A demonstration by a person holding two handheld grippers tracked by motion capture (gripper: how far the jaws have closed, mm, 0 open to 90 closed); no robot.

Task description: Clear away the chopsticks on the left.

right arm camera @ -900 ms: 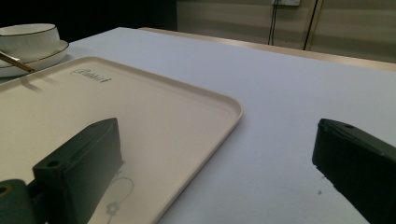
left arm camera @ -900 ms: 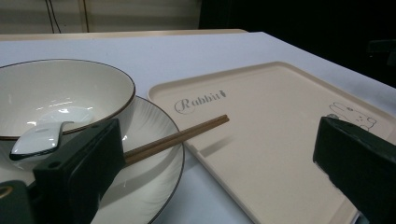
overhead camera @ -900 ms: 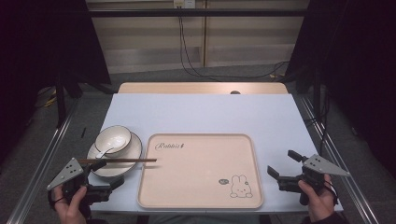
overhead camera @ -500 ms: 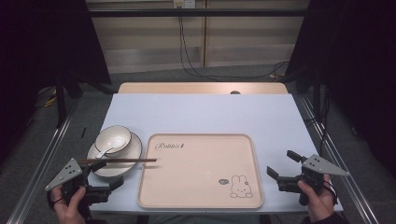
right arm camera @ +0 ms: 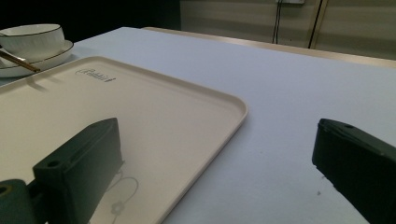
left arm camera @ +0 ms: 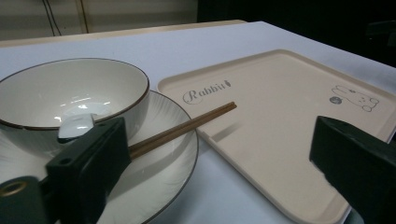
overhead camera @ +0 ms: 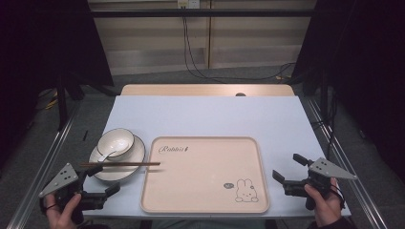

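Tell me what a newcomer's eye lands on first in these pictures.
The big cream tray with a rabbit drawing at its near right corner lies in the middle of the pale table. To its left a white bowl with a spoon in it sits on a plate, and dark chopsticks lie across the plate's rim with their tips over the tray's edge. The left gripper and right gripper wait open at the near corners.
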